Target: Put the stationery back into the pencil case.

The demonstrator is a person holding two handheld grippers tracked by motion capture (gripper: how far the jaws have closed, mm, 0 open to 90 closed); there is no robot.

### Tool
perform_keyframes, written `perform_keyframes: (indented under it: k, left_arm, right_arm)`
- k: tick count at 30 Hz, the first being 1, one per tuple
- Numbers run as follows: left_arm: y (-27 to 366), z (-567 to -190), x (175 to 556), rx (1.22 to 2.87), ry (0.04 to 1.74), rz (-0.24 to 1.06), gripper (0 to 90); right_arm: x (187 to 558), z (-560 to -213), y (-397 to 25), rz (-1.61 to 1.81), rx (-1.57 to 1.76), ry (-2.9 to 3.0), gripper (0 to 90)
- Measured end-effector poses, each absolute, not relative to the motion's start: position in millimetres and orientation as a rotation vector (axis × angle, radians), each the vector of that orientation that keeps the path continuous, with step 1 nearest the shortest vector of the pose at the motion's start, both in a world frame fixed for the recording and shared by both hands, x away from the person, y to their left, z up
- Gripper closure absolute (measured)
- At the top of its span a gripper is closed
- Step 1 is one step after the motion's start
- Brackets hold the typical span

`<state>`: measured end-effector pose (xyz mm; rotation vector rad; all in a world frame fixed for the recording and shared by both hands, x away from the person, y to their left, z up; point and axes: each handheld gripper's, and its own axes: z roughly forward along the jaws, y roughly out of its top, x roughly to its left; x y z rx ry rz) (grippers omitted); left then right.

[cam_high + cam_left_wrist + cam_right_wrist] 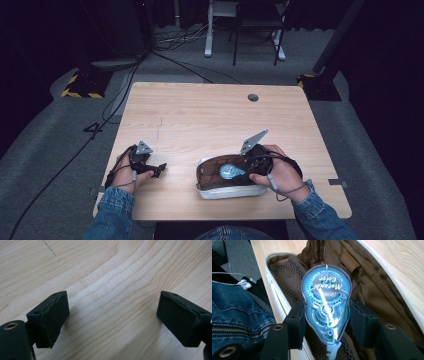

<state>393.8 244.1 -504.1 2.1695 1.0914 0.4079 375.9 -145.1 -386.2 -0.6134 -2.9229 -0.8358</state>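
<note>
Blue translucent correction tape dispenser (325, 307) sits clamped between the jaws of your right tool (326, 320), held over the open brown pouch (212, 175) near the front edge of the wooden surface (200, 115). Your left tool (112, 315) rests released on bare wood, well apart from the pouch.

I saw blue denim sleeves (114, 207), black left gripper (112, 317) with foam-padded jaws, brass-ringed screw holes, right gripper (326, 322) carrying a grey triangular plate (253, 141), white cable.
</note>
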Motion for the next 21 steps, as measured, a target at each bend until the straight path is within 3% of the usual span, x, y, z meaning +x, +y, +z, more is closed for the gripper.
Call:
perform_keyframes:
  k: [13, 15, 21]
  left_arm:
    - [244, -504, 394, 2.172, 1.092, 0.408, 11.2]
    - [244, -504, 394, 2.173, 1.09, 0.409, 11.2]
    - [244, -504, 395, 2.172, 1.093, 0.409, 11.2]
  right_arm:
    - [384, -399, -142, -0.83, -0.638, -2.889, 49.2]
    - [385, -402, -142, -0.865, -0.641, -2.903, 35.1]
    - [384, -400, -145, -0.898, -0.629, -2.921, 31.4]
